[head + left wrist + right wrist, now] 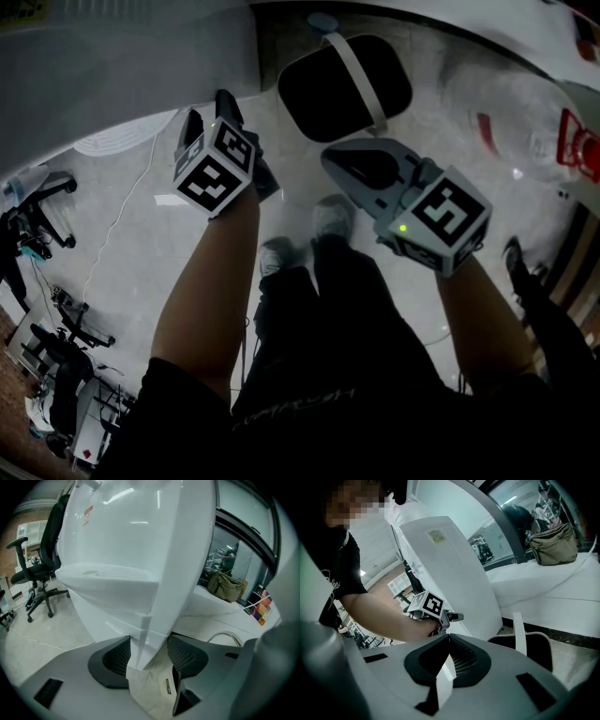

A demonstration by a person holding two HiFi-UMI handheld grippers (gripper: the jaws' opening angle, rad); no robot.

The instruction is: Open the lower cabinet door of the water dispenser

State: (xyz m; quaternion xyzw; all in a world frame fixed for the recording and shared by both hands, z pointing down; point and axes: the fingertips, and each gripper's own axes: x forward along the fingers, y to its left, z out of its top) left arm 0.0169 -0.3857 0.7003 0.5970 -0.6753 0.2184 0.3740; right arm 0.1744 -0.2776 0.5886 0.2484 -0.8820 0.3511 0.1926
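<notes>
1. The water dispenser (122, 536) is a tall white plastic body, right in front of the left gripper. It is probably heavy enough to stay put under a gentle pull, but could tip under a hard yank.
2. The lower cabinet door (110, 616) is the panel under the drip tray (110, 573) and looks closed. It appears to be thin, stiff, glossy plastic, so likely light and slippery. The best hold is its vertical corner edge (140, 641).
3. The left gripper (150, 660) has its jaws apart, straddling that edge, not yet clamped.
4. The right gripper (450, 665) has its jaws together, apparently holding nothing, apart from the dispenser.
</notes>
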